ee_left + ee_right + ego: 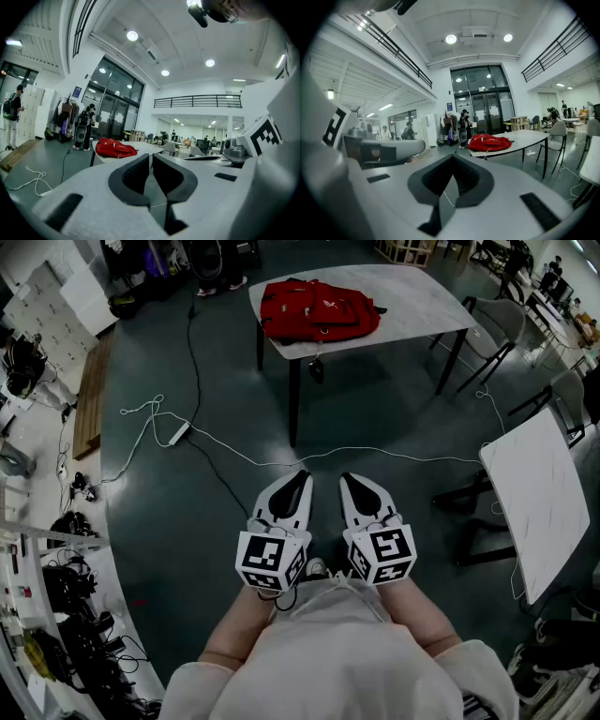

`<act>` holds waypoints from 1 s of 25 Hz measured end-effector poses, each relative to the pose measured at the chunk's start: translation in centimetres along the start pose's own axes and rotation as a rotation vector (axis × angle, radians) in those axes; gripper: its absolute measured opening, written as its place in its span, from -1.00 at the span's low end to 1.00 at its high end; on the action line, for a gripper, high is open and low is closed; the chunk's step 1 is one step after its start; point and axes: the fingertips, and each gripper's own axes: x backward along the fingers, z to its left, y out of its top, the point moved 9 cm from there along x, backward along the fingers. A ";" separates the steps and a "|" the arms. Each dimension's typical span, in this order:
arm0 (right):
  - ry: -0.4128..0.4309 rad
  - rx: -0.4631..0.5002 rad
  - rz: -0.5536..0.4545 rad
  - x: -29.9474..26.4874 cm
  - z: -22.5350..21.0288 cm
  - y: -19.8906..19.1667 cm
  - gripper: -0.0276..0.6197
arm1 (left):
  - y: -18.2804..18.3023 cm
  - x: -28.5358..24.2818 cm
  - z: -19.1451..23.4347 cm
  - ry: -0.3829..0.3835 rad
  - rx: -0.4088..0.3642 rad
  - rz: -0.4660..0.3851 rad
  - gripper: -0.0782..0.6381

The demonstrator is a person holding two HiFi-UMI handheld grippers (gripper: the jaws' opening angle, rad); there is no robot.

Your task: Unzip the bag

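Red bag (319, 307) on table (412, 296); white print illegible.

A dark, glossy floor (187, 521) carries a light-topped table (412, 306) on dark legs with chairs (502, 320) beside it. A second white table (539, 502) stands at the right, and white cables (225, 451) trail past a wooden board (91, 395) by the cluttered left wall. White walls rise to a railed balcony (197, 101) and tall glass doors (480, 110), with round ceiling lights (450, 39) lit above.
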 end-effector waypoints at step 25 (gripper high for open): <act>0.010 -0.059 0.099 -4.6 -3.3 -1.0 -0.83 | -1.6 -5.1 2.4 -0.012 0.037 0.094 -0.68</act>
